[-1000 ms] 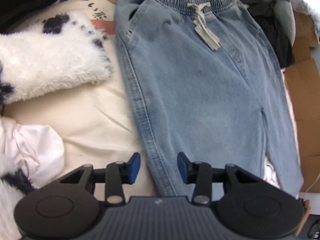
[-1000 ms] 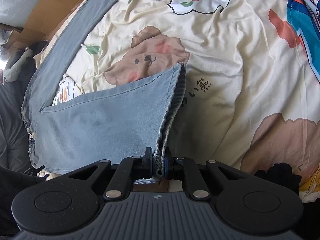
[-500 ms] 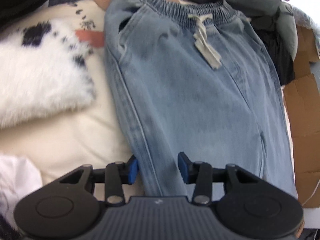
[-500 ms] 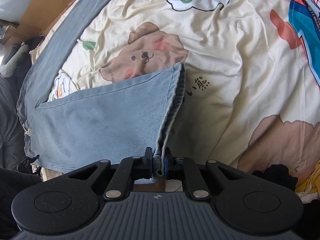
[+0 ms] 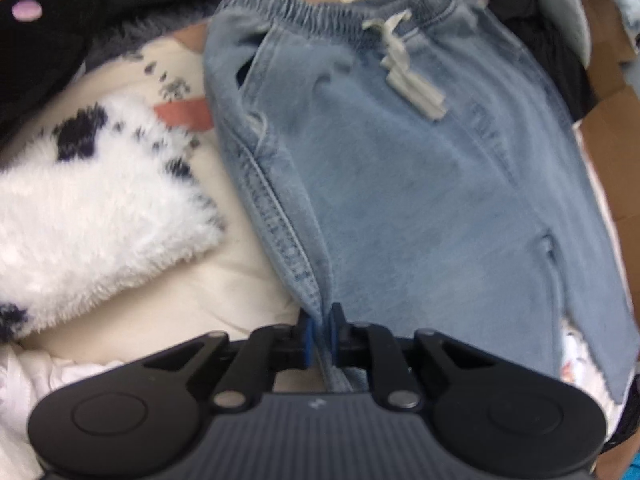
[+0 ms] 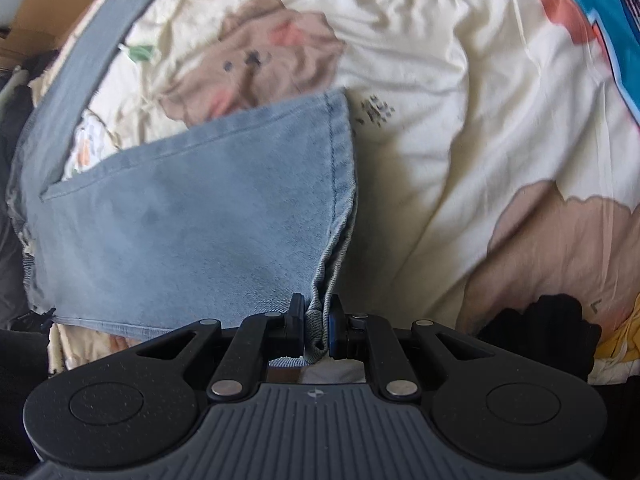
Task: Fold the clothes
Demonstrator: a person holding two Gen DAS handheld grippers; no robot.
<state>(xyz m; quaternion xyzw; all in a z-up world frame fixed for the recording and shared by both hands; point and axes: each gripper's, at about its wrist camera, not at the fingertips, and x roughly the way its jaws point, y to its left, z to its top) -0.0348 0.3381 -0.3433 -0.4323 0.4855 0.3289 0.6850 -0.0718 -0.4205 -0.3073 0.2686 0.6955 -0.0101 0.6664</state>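
Light blue jeans [image 5: 420,184] with an elastic waistband and a white drawstring [image 5: 408,76] lie on the bedsheet, waist at the far end. My left gripper [image 5: 320,336] is shut on the jeans' left side seam near the bottom of the view. In the right wrist view a trouser leg [image 6: 192,216] is spread over the sheet, its hem running down to my right gripper [image 6: 314,328], which is shut on the hem's corner. The second leg [image 6: 84,60] stretches away at the upper left.
A white fluffy garment with black spots [image 5: 88,204] lies left of the jeans. The cream bedsheet [image 6: 440,100] has bear prints. Cardboard [image 5: 612,92] sits on the right, dark clothes [image 5: 48,28] at the upper left, and a black item [image 6: 536,332] beside my right gripper.
My left gripper moved onto the jeans' side seam and went from open to shut on it. My right gripper kept its hold on the hem and shifted slightly.
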